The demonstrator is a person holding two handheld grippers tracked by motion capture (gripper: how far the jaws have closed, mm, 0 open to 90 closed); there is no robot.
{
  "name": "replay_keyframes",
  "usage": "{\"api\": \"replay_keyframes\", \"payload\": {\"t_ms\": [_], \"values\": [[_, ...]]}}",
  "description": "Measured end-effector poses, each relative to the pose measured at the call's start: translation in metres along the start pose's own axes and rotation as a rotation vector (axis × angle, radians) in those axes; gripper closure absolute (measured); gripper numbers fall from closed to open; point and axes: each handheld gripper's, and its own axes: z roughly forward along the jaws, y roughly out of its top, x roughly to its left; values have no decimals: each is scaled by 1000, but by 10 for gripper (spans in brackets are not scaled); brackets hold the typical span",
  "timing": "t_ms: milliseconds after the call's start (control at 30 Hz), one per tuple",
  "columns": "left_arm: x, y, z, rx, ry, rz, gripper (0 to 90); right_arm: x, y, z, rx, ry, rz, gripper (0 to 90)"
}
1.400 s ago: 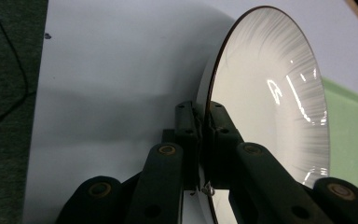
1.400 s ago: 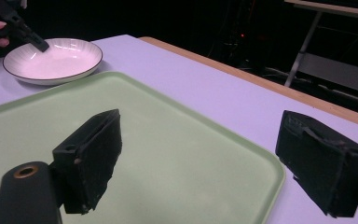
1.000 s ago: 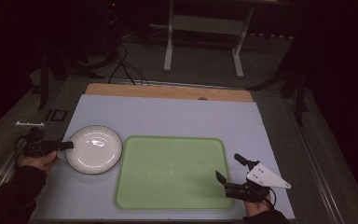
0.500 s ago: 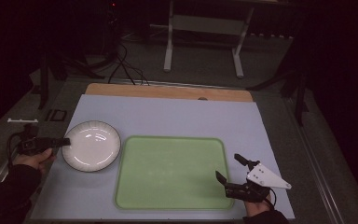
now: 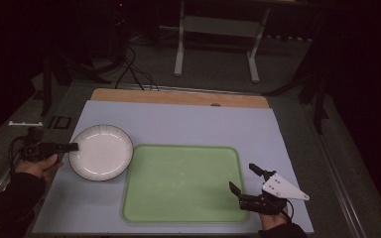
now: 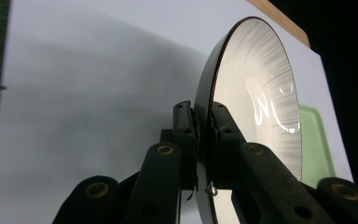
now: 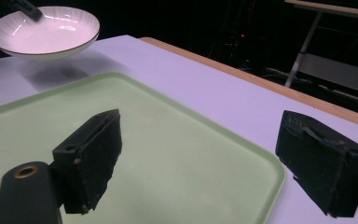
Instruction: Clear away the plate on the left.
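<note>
A white ribbed plate (image 5: 101,151) with a dark rim hangs a little above the pale table, left of the green tray (image 5: 183,182). My left gripper (image 5: 72,147) is shut on the plate's left rim; in the left gripper view both pads (image 6: 185,126) pinch the plate (image 6: 256,98) edge-on. The right gripper view shows the plate (image 7: 44,31) lifted off its shadow, far left. My right gripper (image 5: 245,178) rests at the tray's right front corner, jaws wide open with nothing between them; its pads (image 7: 91,156) stand over the tray (image 7: 168,154).
A wooden strip (image 5: 178,97) borders the table's far edge. Beyond it are a metal stand (image 5: 216,37) and floor cables (image 5: 129,69). The tray's surface is bare. A small white part (image 5: 25,123) lies off the table's left side.
My left gripper has lifted the plate off the table and shifted it slightly left. The right gripper has stayed where it was.
</note>
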Motion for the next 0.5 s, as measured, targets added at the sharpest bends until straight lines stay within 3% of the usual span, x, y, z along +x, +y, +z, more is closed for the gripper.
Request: {"api": "replay_keyframes", "payload": {"t_ms": [500], "values": [[-24,5,5,20,-30,49,832,0,0,-1,-3,-1,1,142]]}}
